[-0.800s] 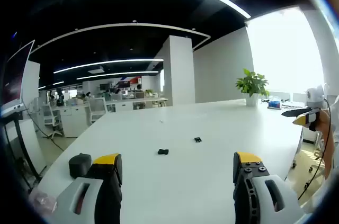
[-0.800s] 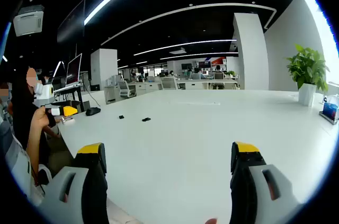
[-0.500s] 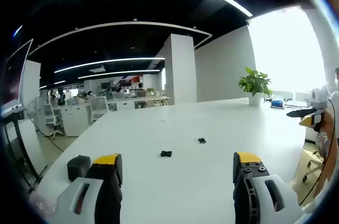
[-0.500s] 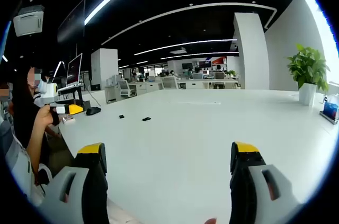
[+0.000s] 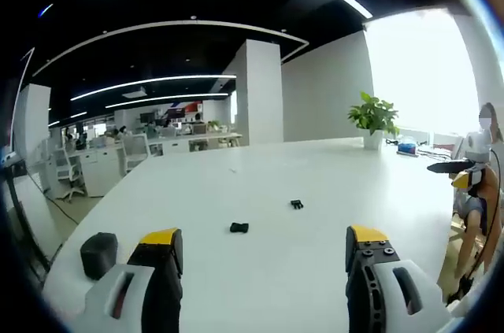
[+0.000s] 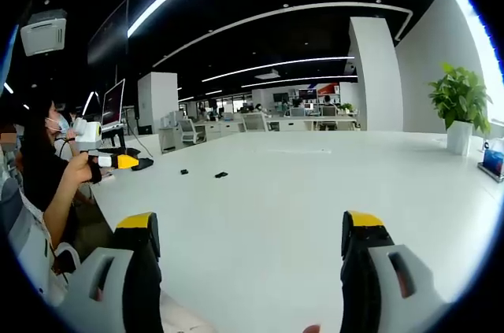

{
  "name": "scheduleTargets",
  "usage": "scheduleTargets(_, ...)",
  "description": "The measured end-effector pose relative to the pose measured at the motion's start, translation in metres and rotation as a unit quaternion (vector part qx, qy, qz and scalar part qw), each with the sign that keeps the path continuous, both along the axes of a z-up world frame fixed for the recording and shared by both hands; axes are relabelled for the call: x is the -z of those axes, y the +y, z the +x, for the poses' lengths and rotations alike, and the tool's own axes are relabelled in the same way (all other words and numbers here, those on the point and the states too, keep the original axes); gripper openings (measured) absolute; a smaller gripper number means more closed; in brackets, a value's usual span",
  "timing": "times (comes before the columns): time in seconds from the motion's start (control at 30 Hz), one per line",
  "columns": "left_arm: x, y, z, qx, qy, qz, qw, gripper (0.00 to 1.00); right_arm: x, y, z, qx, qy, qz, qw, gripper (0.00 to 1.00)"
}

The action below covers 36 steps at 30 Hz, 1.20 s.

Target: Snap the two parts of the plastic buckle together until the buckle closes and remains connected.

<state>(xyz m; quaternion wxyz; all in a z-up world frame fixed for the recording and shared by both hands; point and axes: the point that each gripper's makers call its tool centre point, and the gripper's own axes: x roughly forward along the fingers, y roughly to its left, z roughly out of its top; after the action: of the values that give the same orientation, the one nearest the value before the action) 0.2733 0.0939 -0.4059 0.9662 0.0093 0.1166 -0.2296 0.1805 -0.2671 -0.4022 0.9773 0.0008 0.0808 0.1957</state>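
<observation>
a long white table runs from near to far through an open office, with a white pillar and rows of desks and chairs beyond its far end. in the left gripper view the left gripper hangs level just above the near edge of the table, its two yellow-tipped jaws spread wide with nothing between them; the right gripper in the right gripper view sits in the same pose, jaws wide apart and empty, above a bare stretch of the table. a person at the left edge of the right gripper view holds one gripper out over the table corner with a bent arm, and at the right edge of the left gripper view a person's body is cut off by the frame. a potted plant stands on the far right of the table. a dark rounded object lies on the near left corner, just beside the left jaw; what it is cannot be made out. the two buckle parts lie apart on the table, well ahead of the left gripper: one black piece nearer and to the left, the other black piece farther and to the right. both are too small to tell which half is which.
</observation>
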Motion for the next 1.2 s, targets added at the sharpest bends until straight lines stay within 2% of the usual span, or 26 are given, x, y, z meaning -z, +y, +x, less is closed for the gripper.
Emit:
scheduleTargets(0.37, 0.015, 0.002, 0.023, -0.010, 0.018, 0.011, 0.9997, 0.86, 0.005, 0.003, -0.001, -0.005, 0.005, 0.005, 1.0000, 0.96)
scheduleTargets(0.87, 0.028, 0.000, 0.054, 0.009, 0.055, 0.025, 0.9981, 0.86, 0.005, 0.004, -0.004, -0.009, 0.008, 0.003, 0.9999, 0.95)
scheduleTargets(1.2, 0.040, -0.008, 0.063, 0.031, 0.076, 0.036, 0.9960, 0.85, 0.008, 0.007, -0.003, -0.015, 0.013, 0.009, 0.9998, 0.95)
